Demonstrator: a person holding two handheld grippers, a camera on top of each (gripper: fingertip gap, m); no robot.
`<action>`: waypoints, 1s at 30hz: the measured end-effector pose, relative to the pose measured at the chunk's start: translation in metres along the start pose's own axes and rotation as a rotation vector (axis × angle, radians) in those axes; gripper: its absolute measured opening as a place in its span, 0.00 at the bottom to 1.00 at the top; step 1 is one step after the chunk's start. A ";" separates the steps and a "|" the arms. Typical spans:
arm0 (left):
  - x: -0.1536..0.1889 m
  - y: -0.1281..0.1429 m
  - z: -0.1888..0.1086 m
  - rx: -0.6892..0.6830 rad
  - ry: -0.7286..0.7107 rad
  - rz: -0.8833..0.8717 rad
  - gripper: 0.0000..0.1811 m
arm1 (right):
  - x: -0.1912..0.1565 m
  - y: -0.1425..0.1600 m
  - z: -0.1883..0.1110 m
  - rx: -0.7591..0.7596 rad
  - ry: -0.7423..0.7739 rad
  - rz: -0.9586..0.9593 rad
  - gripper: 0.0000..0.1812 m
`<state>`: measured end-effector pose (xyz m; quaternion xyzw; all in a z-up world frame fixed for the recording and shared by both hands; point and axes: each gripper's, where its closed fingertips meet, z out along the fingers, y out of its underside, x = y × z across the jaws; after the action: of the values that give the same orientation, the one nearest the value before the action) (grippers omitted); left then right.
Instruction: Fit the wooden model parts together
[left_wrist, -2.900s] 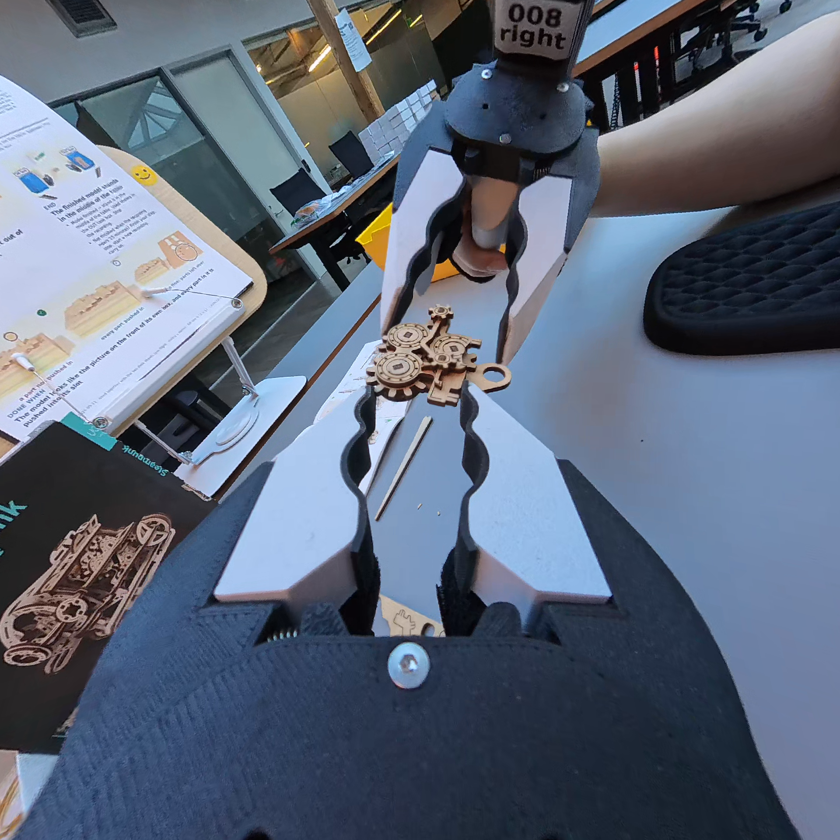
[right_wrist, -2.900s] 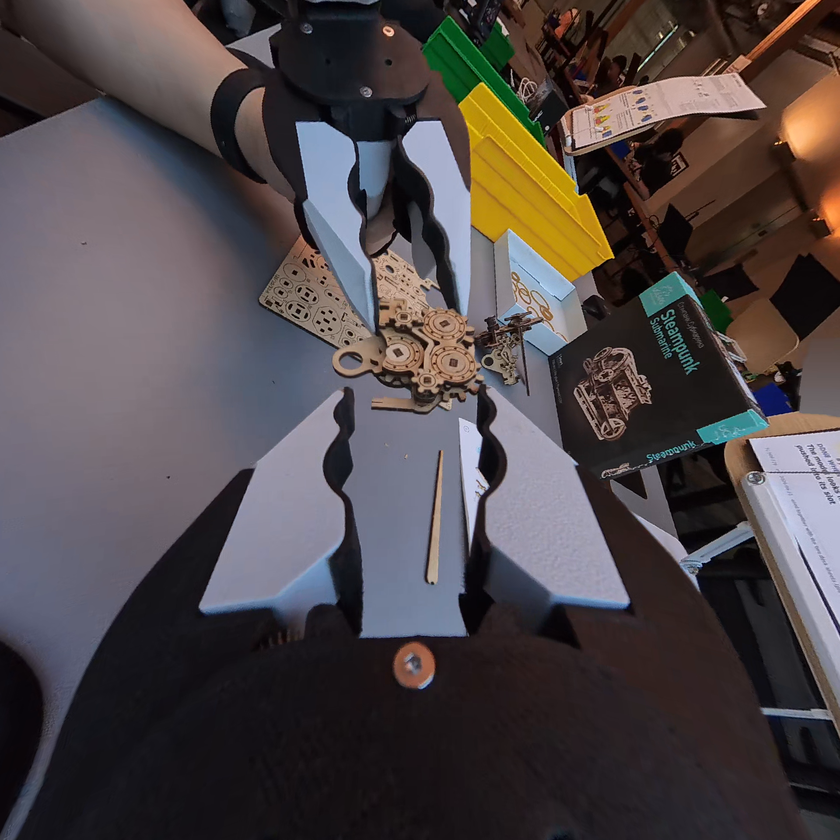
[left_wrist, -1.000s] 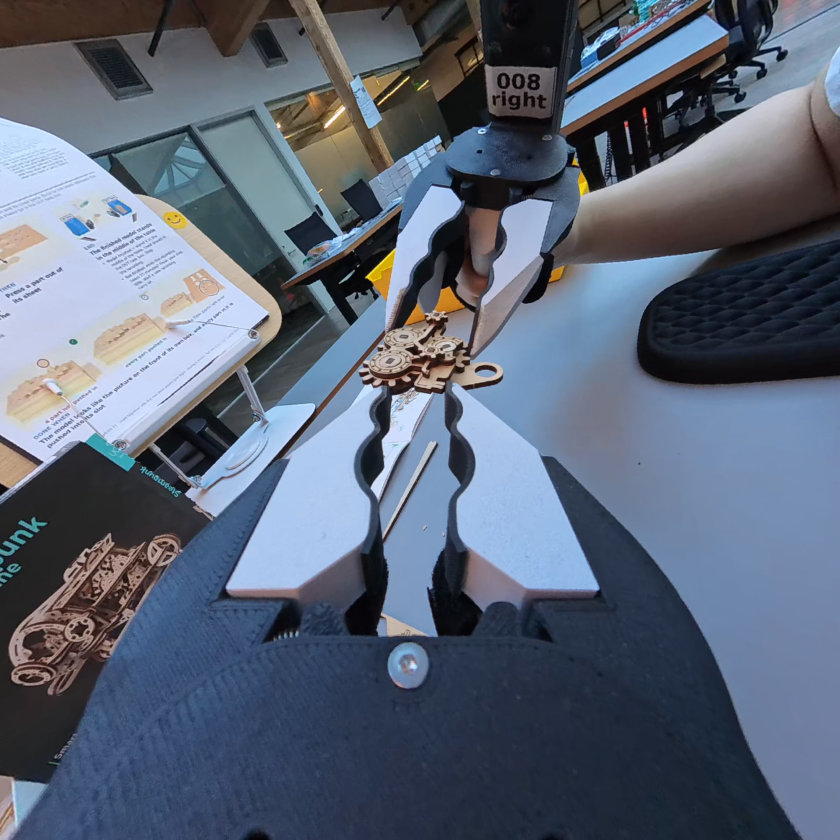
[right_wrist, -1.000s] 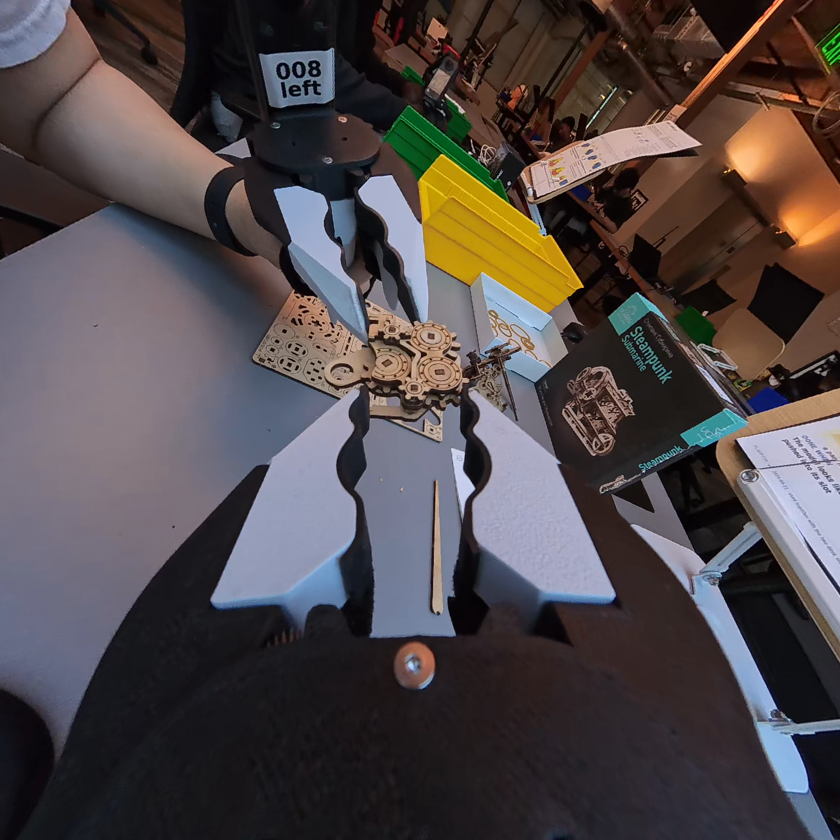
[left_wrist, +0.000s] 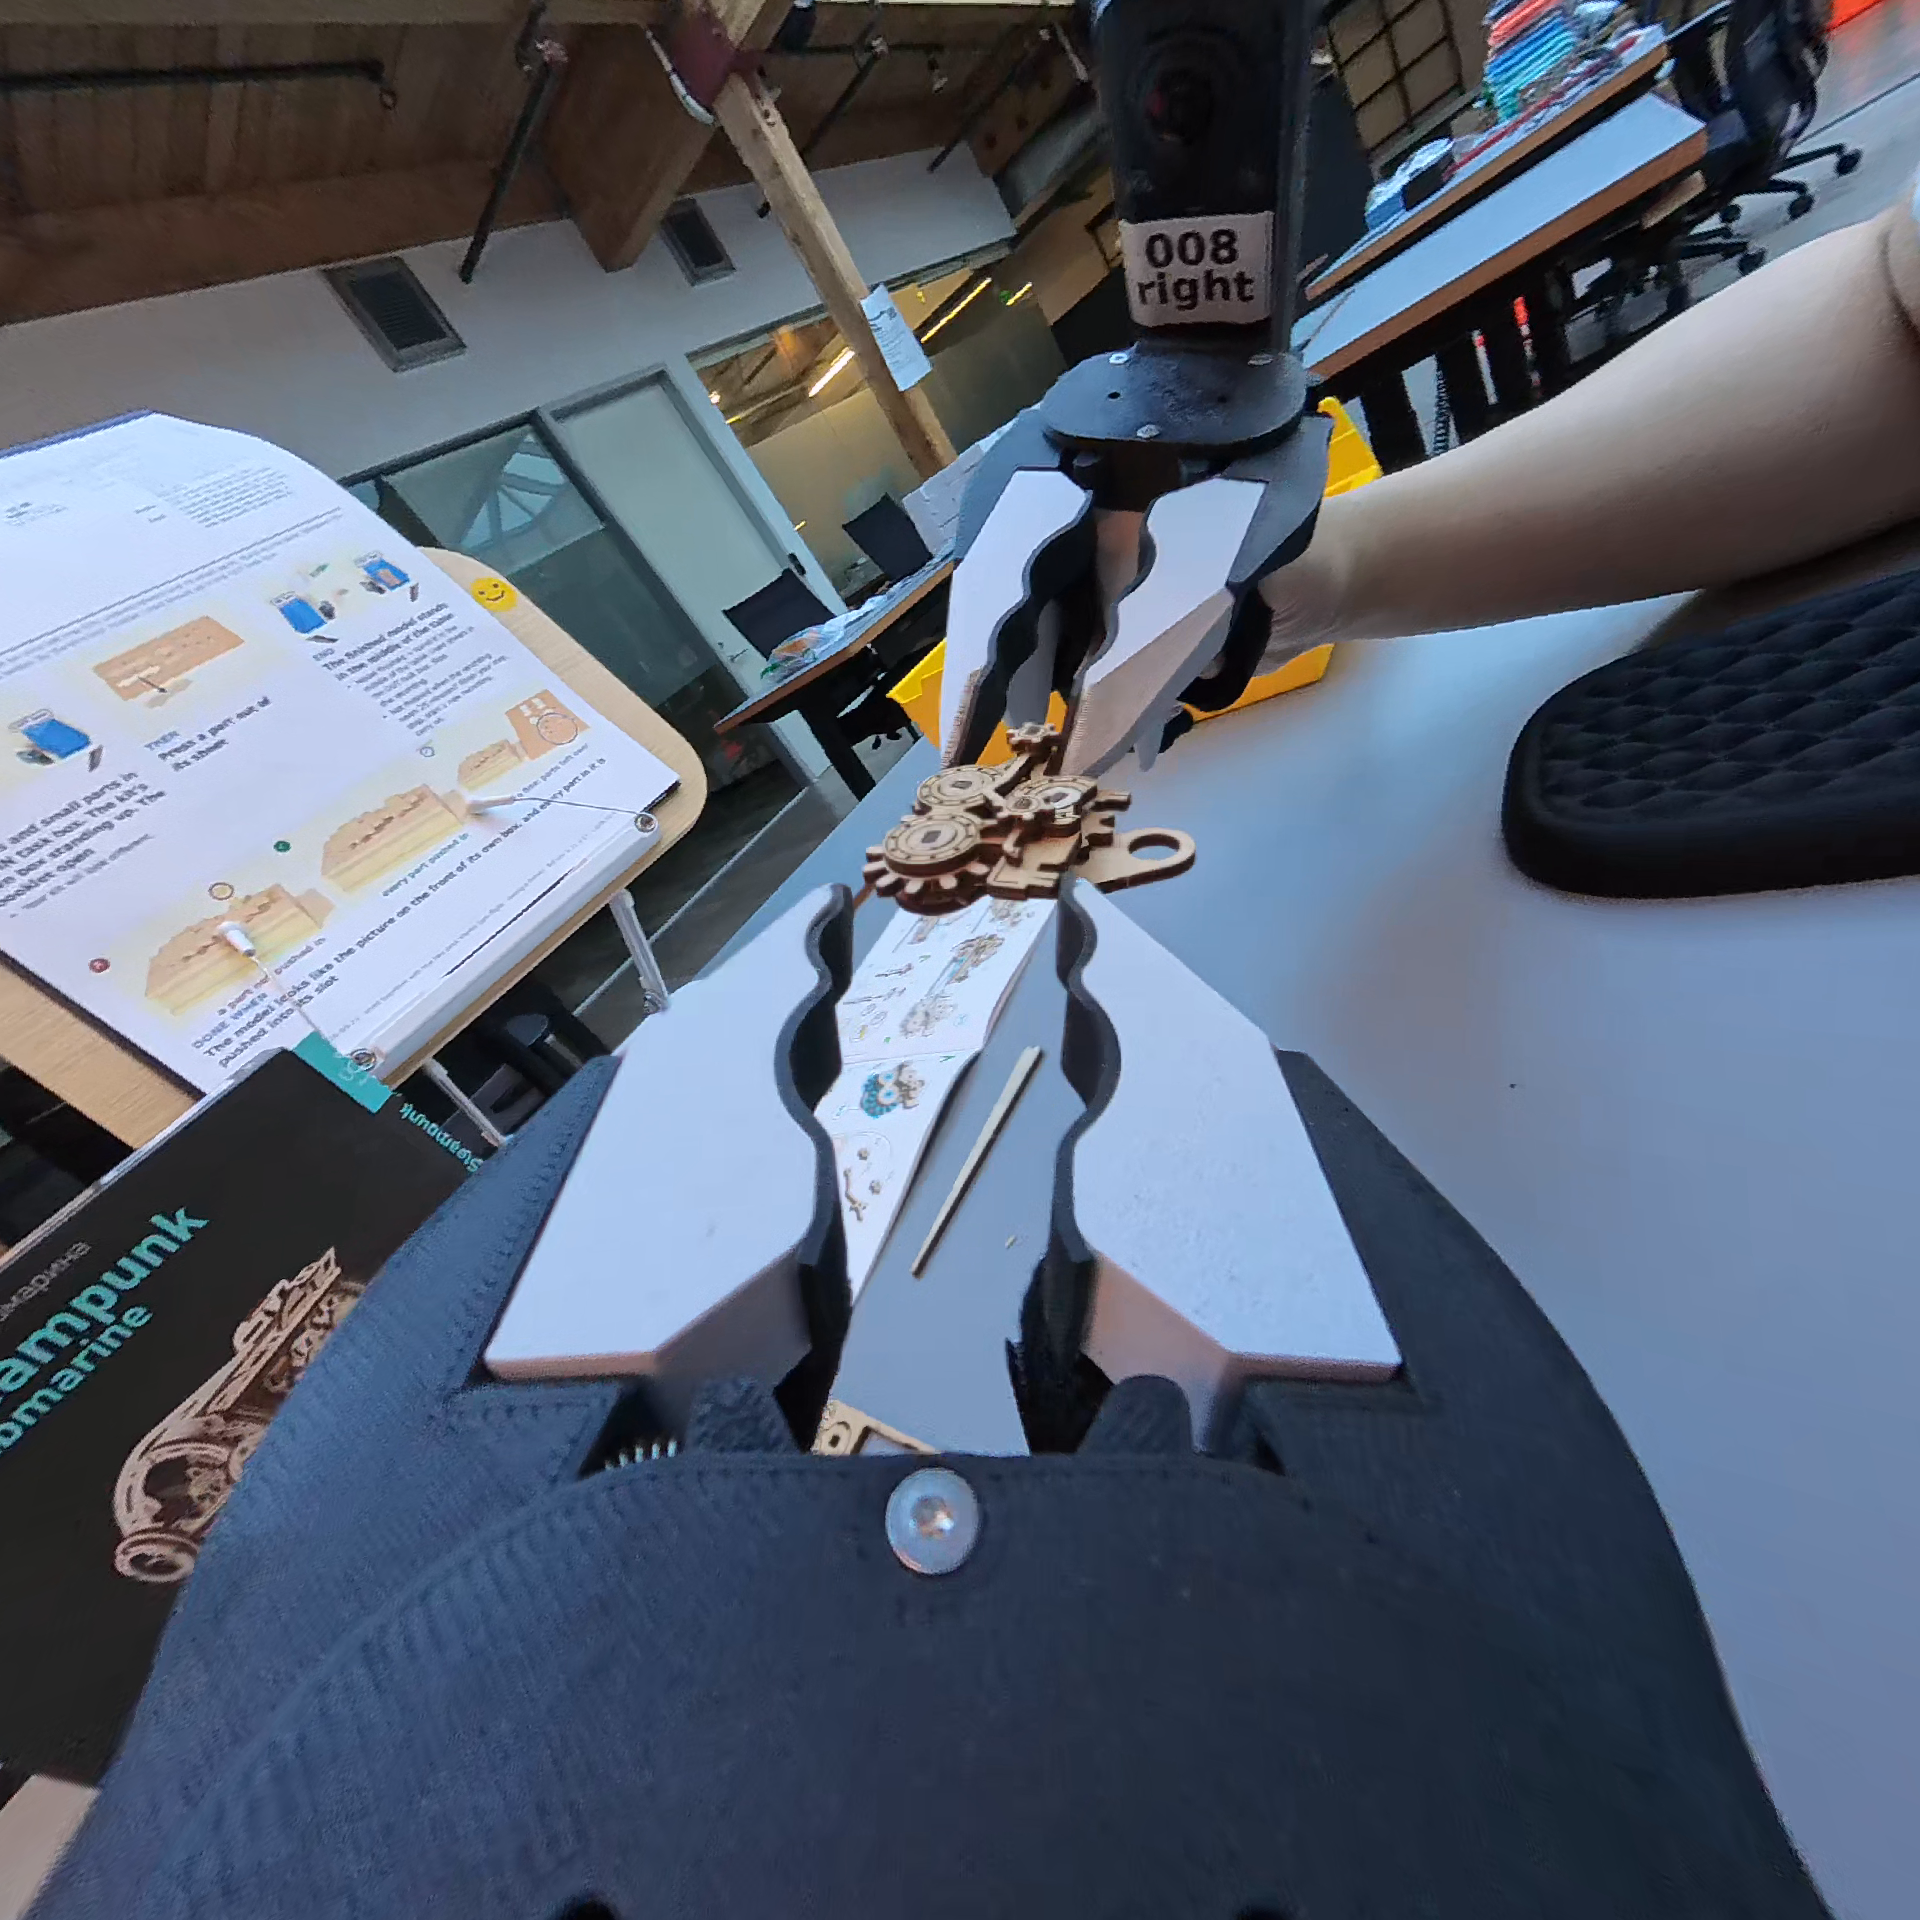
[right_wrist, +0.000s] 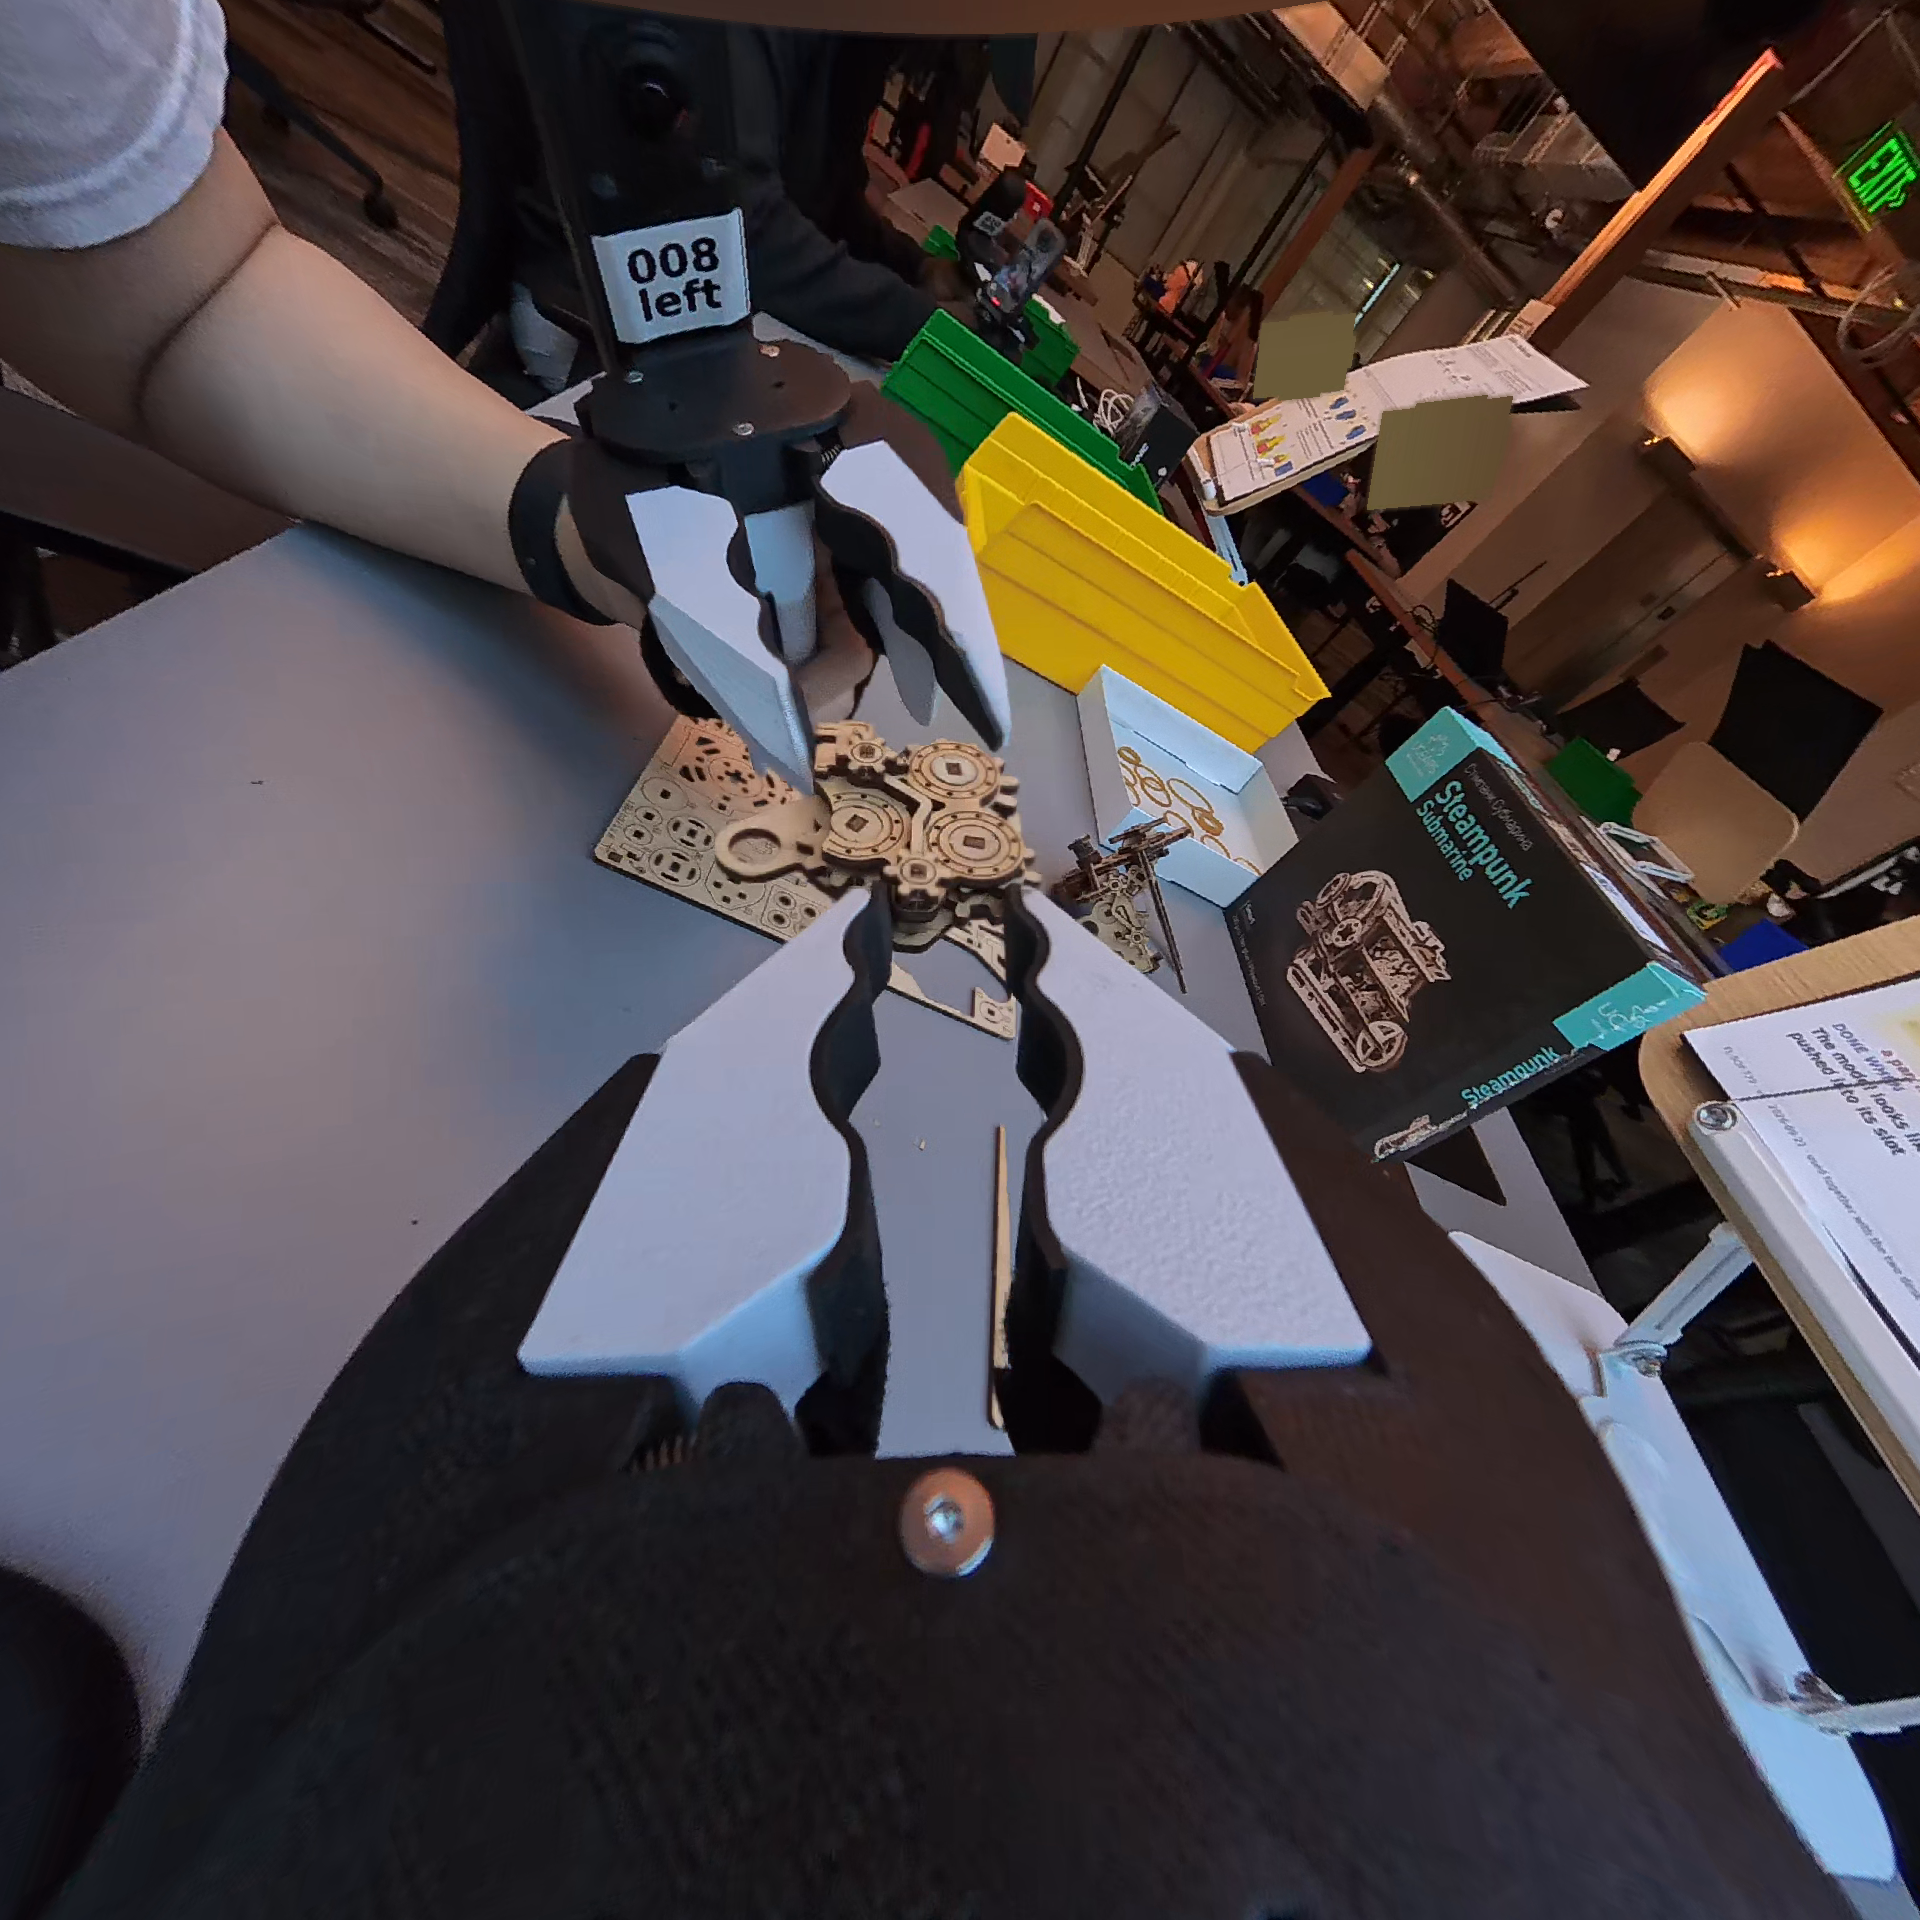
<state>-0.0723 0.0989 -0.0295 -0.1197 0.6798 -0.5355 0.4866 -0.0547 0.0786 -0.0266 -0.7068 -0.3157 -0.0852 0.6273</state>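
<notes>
where both claws meet, gear assembly (left_wrist: 1003, 836) aloft

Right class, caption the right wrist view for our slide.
Two grippers, left and right, meet at a wooden gear assembly above the grey table.

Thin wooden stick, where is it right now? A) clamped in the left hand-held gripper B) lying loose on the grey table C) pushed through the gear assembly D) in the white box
B: the thin wooden stick lies flat on the grey table, below and apart from the wooden gear assembly that both hand-held grippers meet at, and neither gripper touches it.
</notes>
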 end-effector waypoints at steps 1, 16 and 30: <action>0.001 -0.001 0.000 0.001 0.012 -0.008 0.21 | -0.001 0.000 0.000 0.001 -0.009 0.004 0.11; 0.017 0.035 0.012 -0.174 0.117 -0.153 0.31 | -0.006 0.024 0.008 -0.072 -0.012 -0.023 0.05; 0.005 0.023 0.011 -0.112 0.056 -0.186 0.21 | 0.005 0.011 0.003 -0.005 0.057 -0.019 0.05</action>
<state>-0.0581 0.0982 -0.0514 -0.1941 0.7079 -0.5427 0.4084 -0.0456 0.0828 -0.0343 -0.7025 -0.3043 -0.1119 0.6335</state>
